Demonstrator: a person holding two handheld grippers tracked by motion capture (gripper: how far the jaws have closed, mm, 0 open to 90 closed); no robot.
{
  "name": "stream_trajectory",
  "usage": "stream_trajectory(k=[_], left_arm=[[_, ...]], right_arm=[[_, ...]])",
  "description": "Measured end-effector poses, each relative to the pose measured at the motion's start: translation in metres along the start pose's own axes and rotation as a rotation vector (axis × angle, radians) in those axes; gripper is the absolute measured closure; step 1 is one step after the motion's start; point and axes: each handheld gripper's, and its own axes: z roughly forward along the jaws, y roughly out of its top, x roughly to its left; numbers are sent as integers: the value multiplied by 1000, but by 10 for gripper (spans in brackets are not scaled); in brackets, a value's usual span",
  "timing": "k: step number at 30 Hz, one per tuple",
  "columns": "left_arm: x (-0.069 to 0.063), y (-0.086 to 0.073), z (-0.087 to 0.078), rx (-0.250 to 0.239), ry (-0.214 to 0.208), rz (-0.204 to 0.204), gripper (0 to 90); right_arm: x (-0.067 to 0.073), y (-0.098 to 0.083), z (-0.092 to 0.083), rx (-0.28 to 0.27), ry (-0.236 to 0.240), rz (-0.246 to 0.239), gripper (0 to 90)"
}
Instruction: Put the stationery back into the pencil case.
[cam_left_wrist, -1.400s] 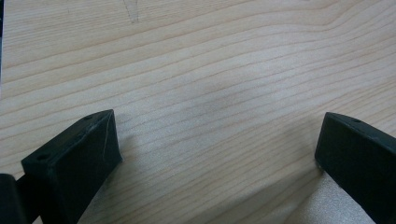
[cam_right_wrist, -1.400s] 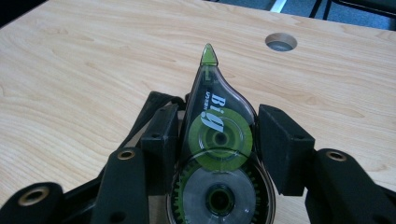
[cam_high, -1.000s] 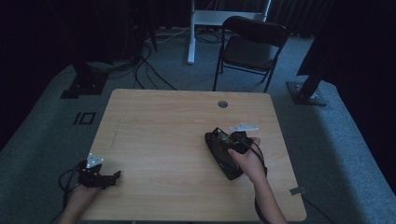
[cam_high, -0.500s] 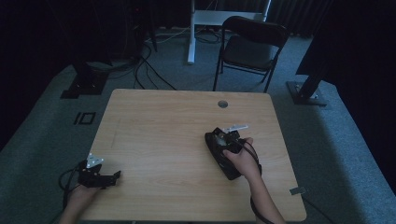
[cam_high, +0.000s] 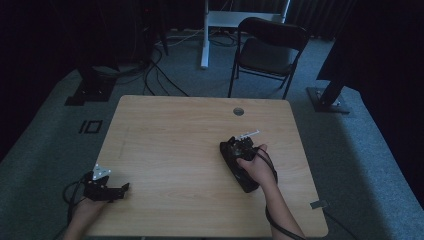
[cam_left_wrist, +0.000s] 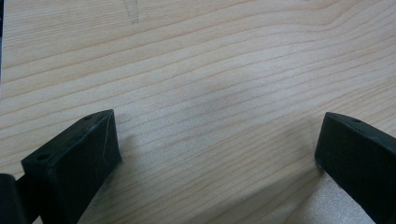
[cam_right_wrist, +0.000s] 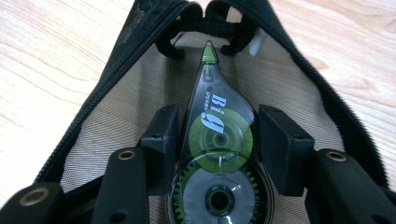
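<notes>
Correction-tape dispenser (cam_right_wrist: 217, 154), clear plastic with green wheels, sits clamped between the right gripper's (cam_right_wrist: 218, 140) black jaws at lower centre, its long axis pointing up-frame into the open black zippered pouch (cam_right_wrist: 299, 79) with mesh lining. Farther off, the left gripper (cam_high: 107, 189) rests spread wide over bare wooden table (cam_high: 175, 130).

On the bench (cam_high: 175, 130), the pouch (cam_high: 239, 167) lies right of the middle, open. The tape roller (cam_right_wrist: 217, 154) sits between the right gripper's (cam_right_wrist: 217, 140) jaws, inside the pouch. The left gripper (cam_high: 107, 190) rests at the bench's near left corner, well apart. A chair (cam_high: 270, 50) stands behind the bench.
</notes>
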Motion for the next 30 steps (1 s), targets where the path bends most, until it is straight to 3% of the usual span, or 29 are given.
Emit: stream_trajectory(k=[14, 22, 30], left_arm=[[0, 0, 0, 0, 0, 0, 0], [0, 0, 0, 1, 0, 1, 0], [0, 0, 0, 1, 0, 1, 0]], right_arm=[[6, 5, 10, 75, -10, -16, 492], [4, 5, 11, 82, -4, -10, 492], [-2, 4, 0, 30, 25, 17, 491]])
